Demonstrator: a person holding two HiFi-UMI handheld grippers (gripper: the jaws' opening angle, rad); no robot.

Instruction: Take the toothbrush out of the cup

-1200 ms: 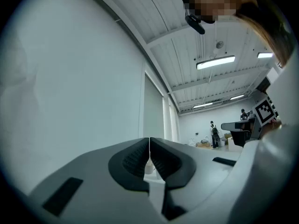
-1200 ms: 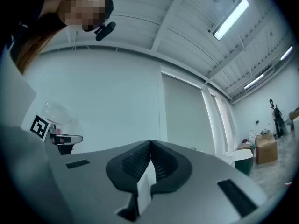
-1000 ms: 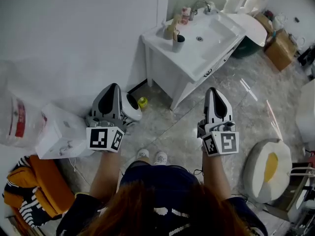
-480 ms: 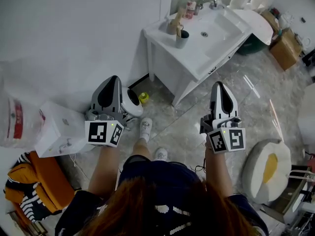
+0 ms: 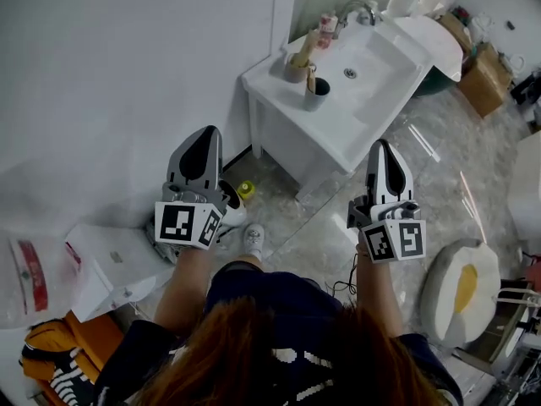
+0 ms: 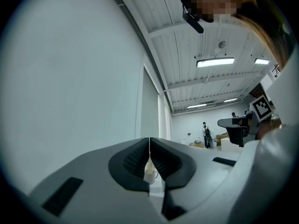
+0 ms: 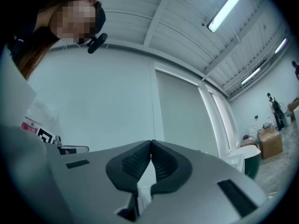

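- Washbasin [image 5: 380, 66]: white, on a cabinet against the wall, well ahead of both grippers. Carries the task's things on its left rim.
- Left gripper [image 5: 206, 134]: pressed fully together with nothing between the pads. Held roughly level toward the basin's front-left corner, well apart from it.
- Right gripper [image 5: 381, 145]: likewise closed tight and empty, aimed toward the basin's front edge.
- Grey cup [image 5: 316, 98]: upright on the left rim near the front-left corner, just in front of a tan holder [image 5: 294, 68]. Probably light and easy to tip or slide on glazed ceramic, so worth steadying with 1 gripper.
- Toothbrush [image 5: 309, 81]: judged to be the short dark stem poking above the cup's mouth, too small to confirm. Likely light, stiff, smooth plastic, slippery if wet. Best pinched across the exposed stem just above the rim, then lifted straight up, clear of the cup wall.
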